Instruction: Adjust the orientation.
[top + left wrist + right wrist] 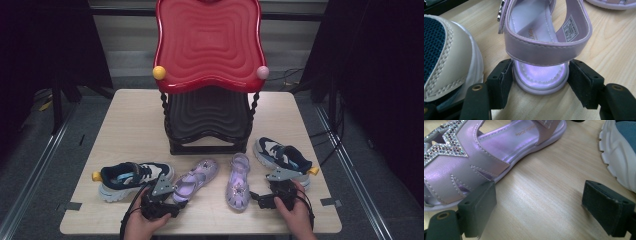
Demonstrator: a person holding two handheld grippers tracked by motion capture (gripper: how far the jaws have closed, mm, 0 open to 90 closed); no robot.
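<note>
Sandal heel sits between our left jaws, not yet pinched

Sandal [541, 37] first: the left one of the lilac pair lies on the table [135, 120], just in front of the red-and-black shoe rack [207, 75] and slightly to its left, toe pointing toward the rack and heel toward us. That heel-out lie is why we come at it from behind; the rounded heel and back strap give the narrowest, firmest place to pinch. Our left hand-held gripper [540, 82] has its jaws on either side of that heel. The left pad looks to be at the sole's edge, while a sliver of table shows beside the right pad, so we read the jaws as half closed around the heel without a firm hold yet.

The second sandal [238, 182] lies in front of the rack too, a little right of its middle, with the jewelled star toward us. Our right hand-held gripper [537, 210] waits wide open with bare table between its pads, the left pad just beside this sandal's edge and the right pad near a white sole.

A navy trainer [131, 179] lies in front of the rack to its left, close beside the left sandal, leaving our left jaw little room. Its mate [282, 156] lies in front of the rack to the right. We judge the shoes are lined up to be lifted onto the rack.
</note>
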